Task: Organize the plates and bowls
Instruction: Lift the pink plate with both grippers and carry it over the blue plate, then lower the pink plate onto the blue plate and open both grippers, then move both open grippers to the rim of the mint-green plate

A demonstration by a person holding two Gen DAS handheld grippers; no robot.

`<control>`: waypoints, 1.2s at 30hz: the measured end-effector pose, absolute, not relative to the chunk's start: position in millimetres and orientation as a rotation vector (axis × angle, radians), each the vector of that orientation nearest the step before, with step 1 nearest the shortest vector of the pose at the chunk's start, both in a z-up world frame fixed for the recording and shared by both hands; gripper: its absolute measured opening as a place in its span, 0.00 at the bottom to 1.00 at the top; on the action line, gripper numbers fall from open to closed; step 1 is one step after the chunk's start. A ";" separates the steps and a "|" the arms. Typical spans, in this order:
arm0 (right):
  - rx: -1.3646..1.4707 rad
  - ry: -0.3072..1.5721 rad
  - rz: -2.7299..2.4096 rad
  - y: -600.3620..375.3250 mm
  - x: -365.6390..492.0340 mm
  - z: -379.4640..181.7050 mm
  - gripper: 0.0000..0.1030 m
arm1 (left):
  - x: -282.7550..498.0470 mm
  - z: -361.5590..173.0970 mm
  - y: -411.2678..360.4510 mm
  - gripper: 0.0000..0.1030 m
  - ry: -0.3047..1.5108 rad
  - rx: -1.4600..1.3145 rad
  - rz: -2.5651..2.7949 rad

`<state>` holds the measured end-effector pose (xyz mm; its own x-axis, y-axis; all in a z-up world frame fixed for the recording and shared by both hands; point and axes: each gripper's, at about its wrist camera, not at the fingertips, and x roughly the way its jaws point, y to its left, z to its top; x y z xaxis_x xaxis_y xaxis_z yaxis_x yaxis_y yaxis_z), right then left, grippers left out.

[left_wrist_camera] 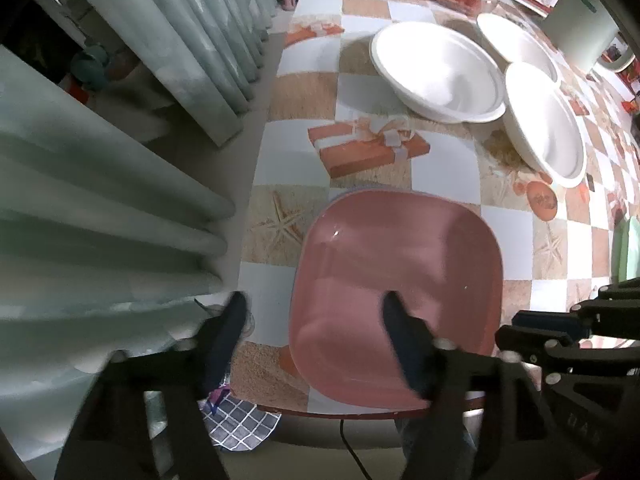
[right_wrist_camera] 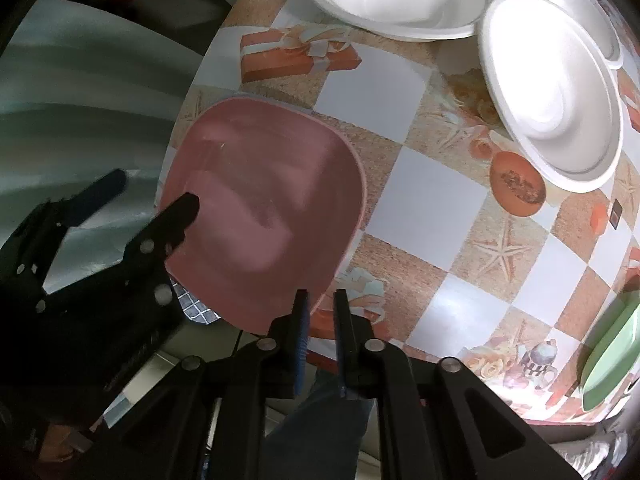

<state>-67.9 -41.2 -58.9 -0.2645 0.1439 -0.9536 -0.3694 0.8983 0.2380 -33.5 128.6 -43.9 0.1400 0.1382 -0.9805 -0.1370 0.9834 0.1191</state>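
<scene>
Under left tongs [left_wrist_camera: 312, 316], spread | pink plate [left_wrist_camera: 396, 280] | right tongs [right_wrist_camera: 320, 300] nearly closed, beside rim

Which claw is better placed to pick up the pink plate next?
Left, probably. The left claw is open with one finger already over the pink plate, straddling its near-left edge; the right claw is nearly closed beside the plate's corner.

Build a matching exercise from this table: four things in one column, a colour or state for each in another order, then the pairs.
Things:
1. square plate
2. round bowls
3. left gripper
4. dish at the table's right edge

Descriptions:
A. white
B. green
C. pink
D. open, one finger over the plate, the other off its left side

Pairs: 1-C, 2-A, 3-D, 4-B
</scene>
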 end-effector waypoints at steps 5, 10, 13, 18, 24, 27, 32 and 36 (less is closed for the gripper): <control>-0.145 1.741 0.482 -64.1 -61.3 -51.3 0.86 | -33.5 -41.8 133.6 0.82 1.460 -0.072 0.230; -0.130 1.716 0.434 -92.1 -52.9 -39.2 0.86 | -35.2 -37.1 116.5 0.90 1.470 -0.051 0.192; -0.151 1.722 0.414 -105.1 -58.7 -31.4 0.86 | -34.8 -31.8 96.9 1.00 1.474 -0.053 0.132; -0.081 1.751 0.359 -147.3 -64.1 -34.9 0.86 | -29.3 -24.6 63.6 0.99 1.504 -0.059 0.025; 0.084 1.744 0.238 -212.1 -72.3 -26.7 0.86 | -19.8 -18.7 24.2 1.00 1.528 0.008 -0.099; 0.177 1.726 0.158 -247.1 -75.6 -21.7 0.86 | -8.6 -14.7 2.2 1.00 1.531 0.061 -0.160; 0.302 1.701 0.046 -296.3 -86.7 -15.6 0.86 | 7.8 -5.5 -41.0 1.00 1.506 0.157 -0.257; 0.394 1.678 -0.036 -338.6 -97.2 -13.5 0.86 | 17.7 -2.8 -76.5 1.00 1.490 0.235 -0.330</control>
<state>-97.2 -338.6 -13.5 -0.0921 0.2359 -0.9674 0.2772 0.9392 0.2027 17.7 -76.5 -2.8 0.0491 -0.0703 -0.9963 0.3564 0.9331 -0.0483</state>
